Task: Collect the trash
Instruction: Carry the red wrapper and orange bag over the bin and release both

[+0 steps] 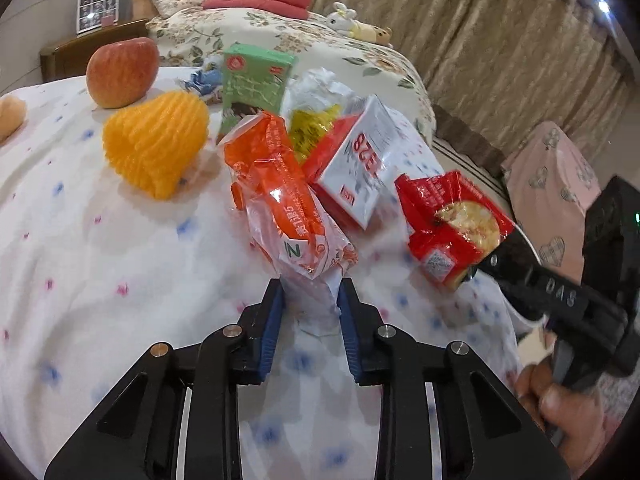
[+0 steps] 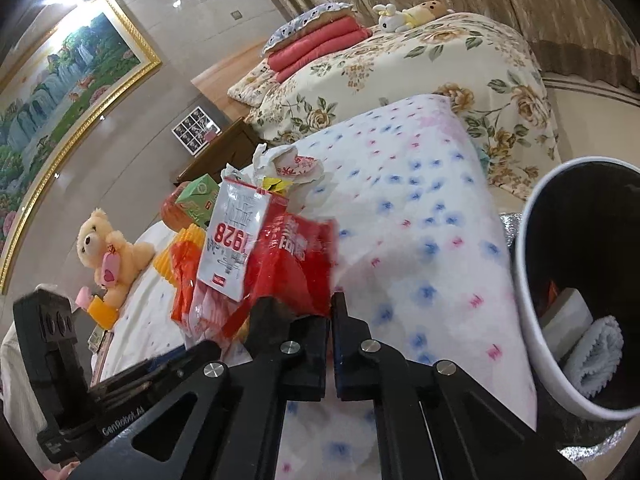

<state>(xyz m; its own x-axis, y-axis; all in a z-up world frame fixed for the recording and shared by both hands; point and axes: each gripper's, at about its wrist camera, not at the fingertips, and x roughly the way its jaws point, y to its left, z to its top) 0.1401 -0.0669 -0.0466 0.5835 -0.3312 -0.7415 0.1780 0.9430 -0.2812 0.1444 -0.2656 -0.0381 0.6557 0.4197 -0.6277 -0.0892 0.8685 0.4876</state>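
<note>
my left gripper (image 1: 311,300) pinches the orange wrapper (image 1: 280,200) by its clear tail end, over the bed (image 1: 80,240). my right gripper (image 2: 332,312) is clamped on the red wrapper (image 2: 292,264). both feel light, crinkly, slippery; grip the crimped seams. bin (image 2: 532,340) sits close right.

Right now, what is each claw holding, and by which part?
Left claw: orange snack wrapper, by its near end. Right claw: red snack packet, by one edge.

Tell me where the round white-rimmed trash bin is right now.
The round white-rimmed trash bin shows only in the right wrist view, at the right edge, beside the dotted white bedspread, right of the right tool.
</note>
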